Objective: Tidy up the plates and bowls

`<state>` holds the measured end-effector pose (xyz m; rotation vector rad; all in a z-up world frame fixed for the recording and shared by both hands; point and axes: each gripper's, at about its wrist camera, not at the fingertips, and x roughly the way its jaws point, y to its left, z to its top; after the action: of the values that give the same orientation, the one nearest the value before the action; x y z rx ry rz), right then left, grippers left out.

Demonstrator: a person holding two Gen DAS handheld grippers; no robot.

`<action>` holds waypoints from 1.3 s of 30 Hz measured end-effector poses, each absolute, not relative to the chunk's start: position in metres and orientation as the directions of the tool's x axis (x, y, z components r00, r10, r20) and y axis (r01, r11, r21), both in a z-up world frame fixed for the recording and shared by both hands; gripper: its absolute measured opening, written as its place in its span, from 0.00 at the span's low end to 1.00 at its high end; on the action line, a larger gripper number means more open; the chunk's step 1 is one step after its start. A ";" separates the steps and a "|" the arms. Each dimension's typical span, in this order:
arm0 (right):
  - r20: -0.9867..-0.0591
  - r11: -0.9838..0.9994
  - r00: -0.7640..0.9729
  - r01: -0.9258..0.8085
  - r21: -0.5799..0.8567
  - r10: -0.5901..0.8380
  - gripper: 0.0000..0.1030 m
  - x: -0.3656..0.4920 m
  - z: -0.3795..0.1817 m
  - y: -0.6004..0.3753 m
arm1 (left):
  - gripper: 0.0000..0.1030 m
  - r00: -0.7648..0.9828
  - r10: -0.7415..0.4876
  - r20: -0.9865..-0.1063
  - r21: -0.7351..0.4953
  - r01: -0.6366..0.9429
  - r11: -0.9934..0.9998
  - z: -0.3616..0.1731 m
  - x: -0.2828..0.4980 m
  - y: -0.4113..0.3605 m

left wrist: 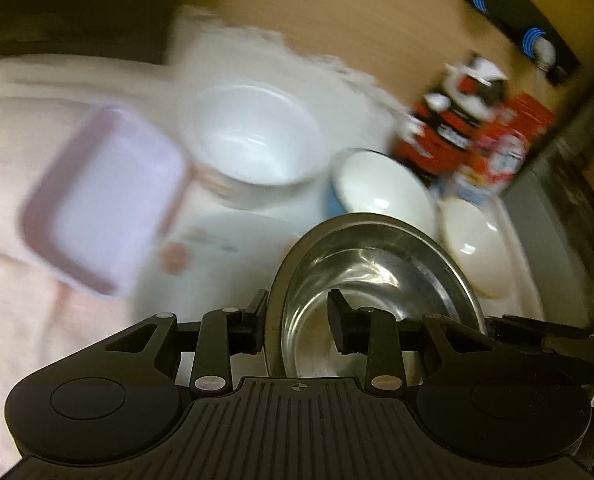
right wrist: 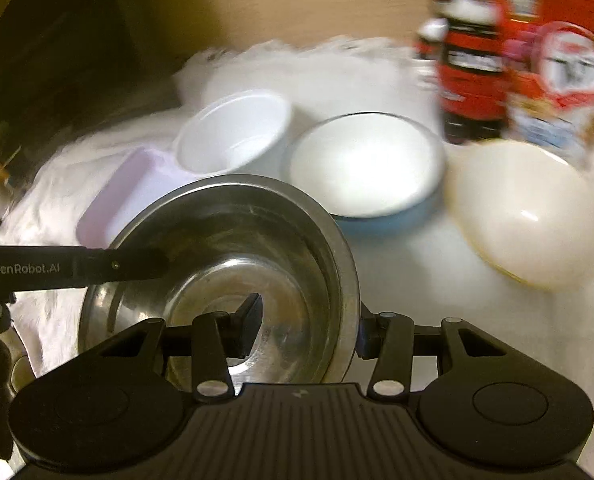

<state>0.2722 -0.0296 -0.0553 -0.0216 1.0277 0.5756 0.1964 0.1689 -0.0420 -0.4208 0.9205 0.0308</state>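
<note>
Between both tools, steel bowl (left wrist: 361,292), left tool (left wrist: 299,320) and right tool (right wrist: 309,328) each clamping its rim

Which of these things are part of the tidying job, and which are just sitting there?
Part of the job:
- steel bowl, its rim gripped by the left gripper and the right gripper
- white bowl
- blue-sided bowl
- cream bowl
- flat plate
- lilac tray

Just lying about:
- red packets
- white cloth
</note>
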 end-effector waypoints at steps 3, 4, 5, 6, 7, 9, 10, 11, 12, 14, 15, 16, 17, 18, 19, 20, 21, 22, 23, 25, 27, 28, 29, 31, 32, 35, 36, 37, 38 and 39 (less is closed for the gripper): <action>-0.841 0.840 0.349 -0.503 0.203 0.413 0.45 0.278 -0.072 0.007 | 0.32 0.576 -0.091 -0.813 -0.285 -0.256 0.924 -0.061 0.207 0.187; -0.855 0.838 0.341 -0.517 0.176 0.390 0.44 0.278 -0.079 0.017 | 0.30 0.564 -0.079 -0.822 -0.271 -0.267 0.925 -0.067 0.207 0.190; -0.863 0.836 0.342 -0.528 0.151 0.372 0.44 0.276 -0.084 0.025 | 0.27 0.559 -0.060 -0.827 -0.254 -0.275 0.927 -0.072 0.207 0.194; -0.869 0.836 0.347 -0.534 0.127 0.354 0.44 0.275 -0.088 0.031 | 0.26 0.555 -0.049 -0.830 -0.244 -0.282 0.928 -0.075 0.205 0.197; -0.872 0.837 0.351 -0.535 0.113 0.342 0.45 0.273 -0.090 0.035 | 0.25 0.555 -0.046 -0.831 -0.242 -0.286 0.927 -0.078 0.204 0.200; -0.873 0.839 0.362 -0.537 0.092 0.328 0.45 0.270 -0.090 0.039 | 0.25 0.559 -0.032 -0.828 -0.235 -0.296 0.926 -0.080 0.200 0.208; -0.873 0.838 0.365 -0.538 0.087 0.325 0.45 0.269 -0.090 0.039 | 0.24 0.558 -0.030 -0.829 -0.236 -0.302 0.924 -0.082 0.198 0.212; -0.872 0.840 0.368 -0.536 0.086 0.324 0.45 0.269 -0.089 0.039 | 0.24 0.561 -0.028 -0.827 -0.240 -0.309 0.920 -0.084 0.196 0.217; -0.870 0.844 0.376 -0.531 0.080 0.320 0.45 0.270 -0.089 0.038 | 0.24 0.563 -0.021 -0.826 -0.237 -0.314 0.920 -0.084 0.192 0.218; -0.860 0.853 0.405 -0.518 0.066 0.312 0.45 0.270 -0.088 0.038 | 0.32 0.574 -0.022 -0.818 -0.246 -0.317 0.916 -0.083 0.187 0.224; -0.857 0.859 0.413 -0.508 0.064 0.308 0.45 0.273 -0.088 0.036 | 0.31 0.572 -0.007 -0.820 -0.235 -0.327 0.915 -0.083 0.186 0.225; -0.857 0.868 0.416 -0.493 0.069 0.304 0.45 0.274 -0.090 0.034 | 0.37 0.567 0.008 -0.823 -0.221 -0.333 0.917 -0.084 0.186 0.227; -0.860 0.874 0.412 -0.480 0.077 0.303 0.45 0.276 -0.091 0.033 | 0.38 0.567 0.009 -0.824 -0.219 -0.332 0.917 -0.085 0.187 0.229; -0.864 0.879 0.403 -0.468 0.089 0.302 0.45 0.279 -0.094 0.032 | 0.39 0.566 0.001 -0.824 -0.224 -0.329 0.917 -0.086 0.188 0.231; -0.870 0.884 0.389 -0.455 0.105 0.304 0.45 0.282 -0.098 0.031 | 0.39 0.561 -0.011 -0.828 -0.231 -0.324 0.917 -0.088 0.191 0.232; -0.877 0.890 0.371 -0.439 0.123 0.304 0.45 0.284 -0.103 0.030 | 0.39 0.556 -0.026 -0.831 -0.241 -0.317 0.917 -0.091 0.193 0.234; -0.885 0.894 0.352 -0.425 0.140 0.306 0.45 0.285 -0.107 0.029 | 0.39 0.553 -0.041 -0.832 -0.252 -0.313 0.916 -0.093 0.193 0.235; -0.894 0.897 0.322 -0.408 0.167 0.312 0.45 0.288 -0.113 0.028 | 0.36 0.547 -0.058 -0.835 -0.265 -0.309 0.913 -0.096 0.196 0.236; -0.899 0.896 0.291 -0.397 0.199 0.328 0.45 0.291 -0.117 0.028 | 0.34 0.535 -0.076 -0.841 -0.278 -0.308 0.910 -0.100 0.199 0.236; -0.897 0.883 0.231 -0.382 0.273 0.377 0.45 0.293 -0.124 0.028 | 0.33 0.504 -0.108 -0.857 -0.293 -0.303 0.907 -0.107 0.204 0.236; -0.893 0.872 0.212 -0.391 0.295 0.397 0.49 0.291 -0.126 0.031 | 0.34 0.487 -0.144 -0.861 -0.314 -0.289 0.904 -0.112 0.207 0.233; -0.896 0.873 0.216 -0.399 0.282 0.388 0.49 0.290 -0.125 0.033 | 0.34 0.484 -0.135 -0.865 -0.302 -0.286 0.909 -0.112 0.208 0.230; -0.898 0.872 0.216 -0.405 0.275 0.384 0.49 0.289 -0.124 0.034 | 0.35 0.476 -0.123 -0.871 -0.285 -0.284 0.915 -0.111 0.209 0.227; -0.896 0.870 0.211 -0.401 0.286 0.392 0.48 0.288 -0.122 0.031 | 0.35 0.463 -0.118 -0.879 -0.275 -0.289 0.917 -0.110 0.210 0.224; -0.893 0.869 0.210 -0.397 0.294 0.398 0.48 0.288 -0.120 0.029 | 0.37 0.459 -0.122 -0.880 -0.281 -0.295 0.913 -0.109 0.211 0.224; -0.886 0.867 0.232 -0.409 0.285 0.401 0.48 0.285 -0.111 0.019 | 0.39 0.456 -0.132 -0.880 -0.287 -0.291 0.913 -0.108 0.212 0.217; -0.886 0.868 0.246 -0.417 0.270 0.394 0.48 0.282 -0.107 0.017 | 0.39 0.455 -0.136 -0.880 -0.288 -0.284 0.914 -0.109 0.213 0.214; -0.886 0.870 0.261 -0.424 0.251 0.382 0.48 0.280 -0.105 0.014 | 0.39 0.454 -0.144 -0.879 -0.293 -0.276 0.916 -0.109 0.214 0.210; -0.888 0.873 0.273 -0.428 0.233 0.371 0.48 0.279 -0.104 0.012 | 0.39 0.454 -0.154 -0.878 -0.299 -0.267 0.916 -0.109 0.215 0.207; -0.888 0.877 0.284 -0.428 0.218 0.360 0.48 0.276 -0.102 0.008 | 0.39 0.455 -0.163 -0.876 -0.305 -0.257 0.917 -0.109 0.215 0.204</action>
<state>0.2755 0.0084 -0.1021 -0.0671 1.1691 0.5279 0.2154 0.2040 -0.1087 -0.4281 1.1068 0.0600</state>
